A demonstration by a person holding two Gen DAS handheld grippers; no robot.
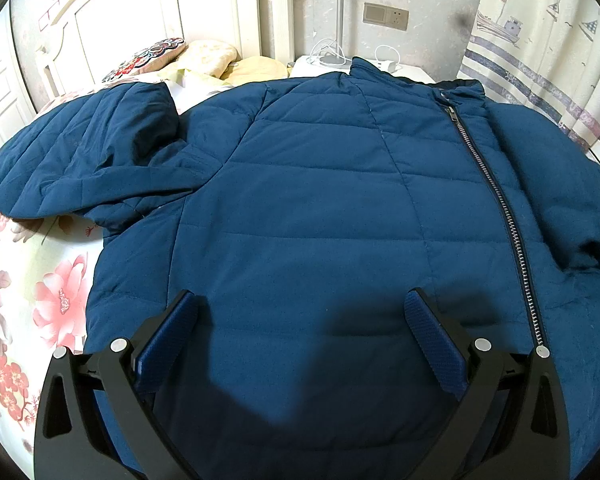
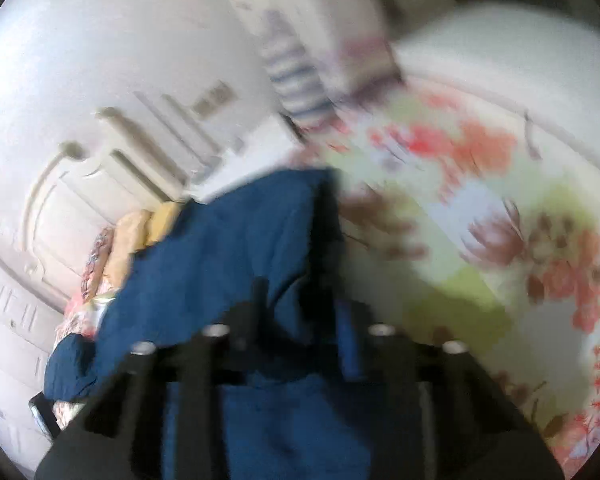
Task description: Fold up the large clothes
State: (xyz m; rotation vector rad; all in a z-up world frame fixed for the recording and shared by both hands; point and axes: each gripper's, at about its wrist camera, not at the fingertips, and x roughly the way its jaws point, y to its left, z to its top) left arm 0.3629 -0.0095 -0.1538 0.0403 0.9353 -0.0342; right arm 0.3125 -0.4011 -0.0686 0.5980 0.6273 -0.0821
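Blue jacket (image 1: pixel 320 200): a quilted, padded coat lying front-up on the bed, collar toward the headboard, filling most of the left wrist view.
Zipper (image 1: pixel 496 208): metal teeth, closed, running from the collar down the jacket's right-of-centre; its lower end is cut off behind the gripper frame.
Sleeve (image 1: pixel 84 160): folded over on the left of the frame; its cuff cannot be made out. The other sleeve (image 1: pixel 560 200) bunches at the right edge, partly out of frame.
Left gripper (image 1: pixel 304 312): jaws spread wide above the jacket's lower front, nothing between the blue pads (image 1: pixel 432 344); its shadow falls on the fabric.
Right gripper (image 2: pixel 300 312): jaws drawn close, pinching a fold of the jacket (image 2: pixel 236 264). The view is tilted and heavily motion-blurred, so which part of the garment it holds is unclear.
Floral sheet (image 1: pixel 40 300): pink and red blossoms, showing beside the jacket; smeared in the right wrist view (image 2: pixel 480 220).
Pillows (image 1: pixel 204 56): by the white headboard (image 1: pixel 140 12), partly hidden by the jacket.
Nightstand (image 1: pixel 312 66): only its top edge with white cables shows above the collar.
Curtain (image 1: pixel 540 40): sailboat print, cropped by the lens rim.
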